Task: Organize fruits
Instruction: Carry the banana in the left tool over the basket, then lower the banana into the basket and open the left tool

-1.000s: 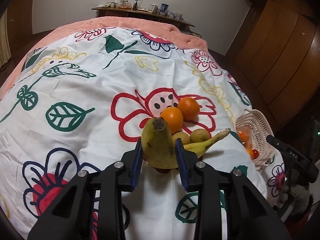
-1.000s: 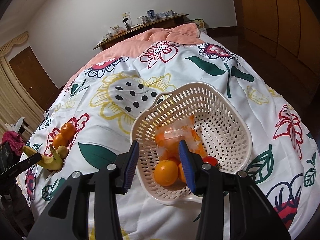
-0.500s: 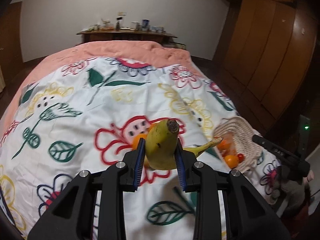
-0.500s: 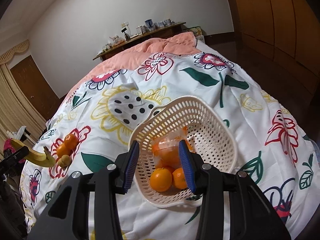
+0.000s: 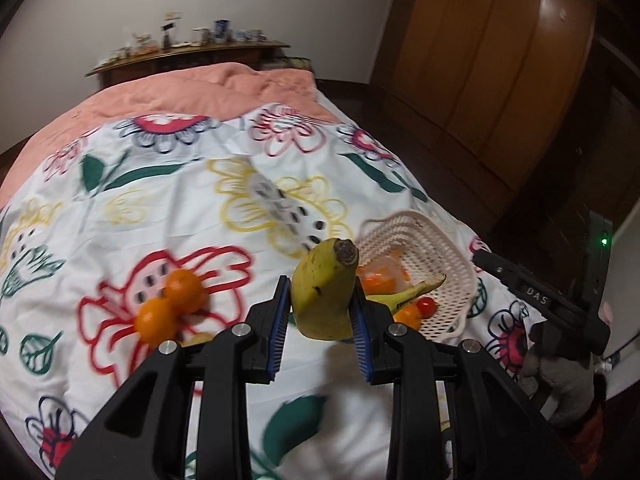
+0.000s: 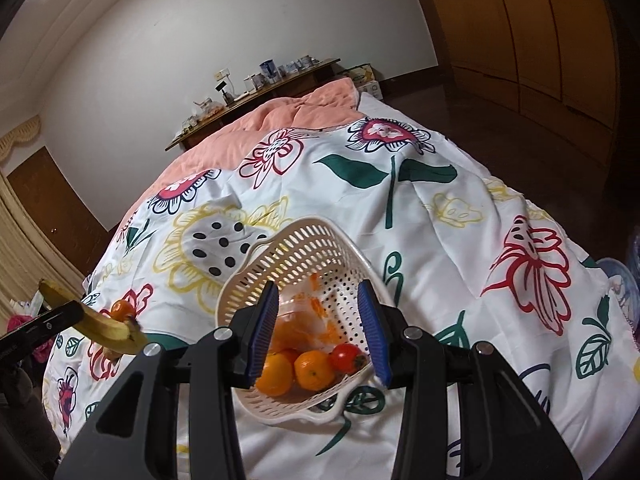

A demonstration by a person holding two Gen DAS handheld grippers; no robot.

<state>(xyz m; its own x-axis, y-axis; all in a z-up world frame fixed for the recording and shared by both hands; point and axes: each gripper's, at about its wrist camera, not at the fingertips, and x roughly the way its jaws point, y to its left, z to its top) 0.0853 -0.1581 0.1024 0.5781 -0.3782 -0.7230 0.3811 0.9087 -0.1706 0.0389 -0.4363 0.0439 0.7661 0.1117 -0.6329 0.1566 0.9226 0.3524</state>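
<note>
My left gripper [image 5: 320, 316] is shut on a yellow-green banana [image 5: 324, 292] and holds it in the air, left of the white plastic basket [image 5: 448, 248]. The banana also shows at the left edge of the right wrist view [image 6: 100, 328]. Two oranges [image 5: 172, 304] lie on the flowered sheet to the left. My right gripper [image 6: 320, 332] is open, its fingers over the near side of the basket [image 6: 296, 240], gripping nothing. The basket holds oranges [image 6: 296, 368], a red tomato [image 6: 346, 356] and a clear bag of orange pieces [image 6: 304, 320].
The bed is covered by a white flowered sheet [image 5: 160, 208] with a pink blanket [image 5: 192, 92] at the far end. A wooden shelf with jars [image 5: 192, 48] stands behind it. Wooden wardrobes [image 5: 500, 80] line the right side. The right gripper's body [image 5: 540, 300] shows beside the basket.
My left gripper lifted the banana off the fruit pile and carried it right, towards the basket. My right gripper moved closer over the basket's near side.
</note>
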